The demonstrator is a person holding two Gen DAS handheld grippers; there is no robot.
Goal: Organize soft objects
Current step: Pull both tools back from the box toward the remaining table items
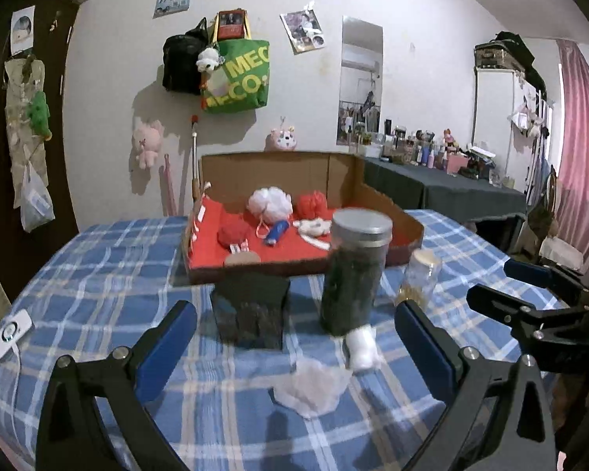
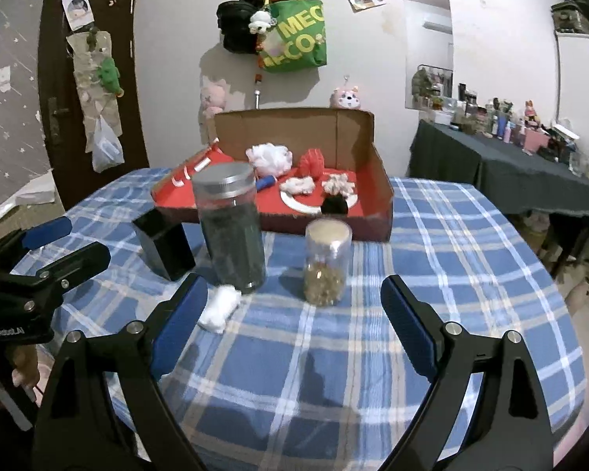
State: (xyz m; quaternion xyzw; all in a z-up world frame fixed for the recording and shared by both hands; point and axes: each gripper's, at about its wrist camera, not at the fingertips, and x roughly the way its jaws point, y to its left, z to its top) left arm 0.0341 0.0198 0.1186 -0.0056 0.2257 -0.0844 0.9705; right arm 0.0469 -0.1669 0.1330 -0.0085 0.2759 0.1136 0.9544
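Cotton wad (image 2: 220, 308) lies at the tall jar's (image 2: 231, 227) foot, just beside the right claw's (image 2: 294, 314) left finger. Both claws gape empty; the left claw (image 1: 294, 337) has it nearer its right finger.

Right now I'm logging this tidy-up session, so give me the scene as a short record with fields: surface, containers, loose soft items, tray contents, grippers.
surface: blue plaid tablecloth
containers: tall dark-filled jar with grey lid; small jar of tan bits; black box
loose soft items: white cotton wad touching the tall jar's base; flat white pad nearer the left gripper
tray: cardboard box, red lining, holding white and red puffs and other small items
left gripper: open, empty
right gripper: open, empty
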